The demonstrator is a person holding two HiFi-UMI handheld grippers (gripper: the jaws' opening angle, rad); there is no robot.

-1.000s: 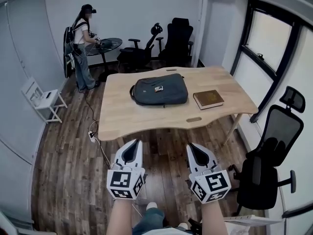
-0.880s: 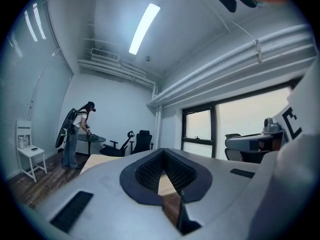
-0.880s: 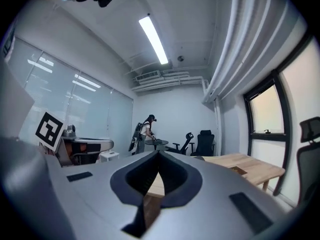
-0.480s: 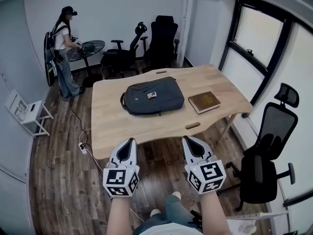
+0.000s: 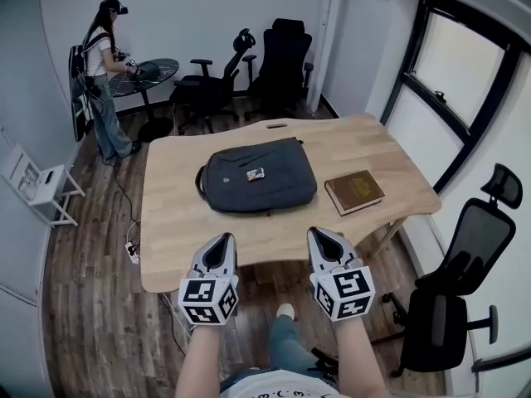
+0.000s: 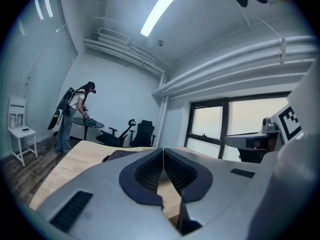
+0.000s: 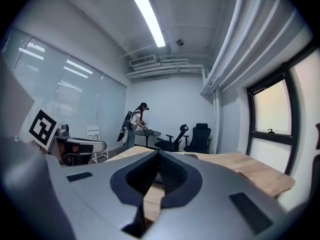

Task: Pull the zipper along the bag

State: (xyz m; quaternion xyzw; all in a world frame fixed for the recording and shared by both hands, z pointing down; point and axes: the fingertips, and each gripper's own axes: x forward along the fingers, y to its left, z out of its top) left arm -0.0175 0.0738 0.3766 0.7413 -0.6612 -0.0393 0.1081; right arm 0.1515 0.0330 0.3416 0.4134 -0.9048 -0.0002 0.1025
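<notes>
Bag (image 5: 259, 177): dark grey, lying flat near the middle of the wooden table (image 5: 166, 247), with a small pale tag (image 5: 255, 173) on its top face. The zipper is too small to make out.
Book (image 5: 354, 191): brown, closed, near the bag on the window side, not touching it.
Left gripper (image 5: 221, 240): at the table's near edge, jaws pressed together with nothing between them, well apart from the bag.
Right gripper (image 5: 320, 234): alongside, likewise closed and empty.
Beyond: black office chairs (image 5: 282, 65); a round dark table (image 5: 153, 69) with a person (image 5: 101, 73) standing at it; a white chair (image 5: 37, 181) by the wall.
</notes>
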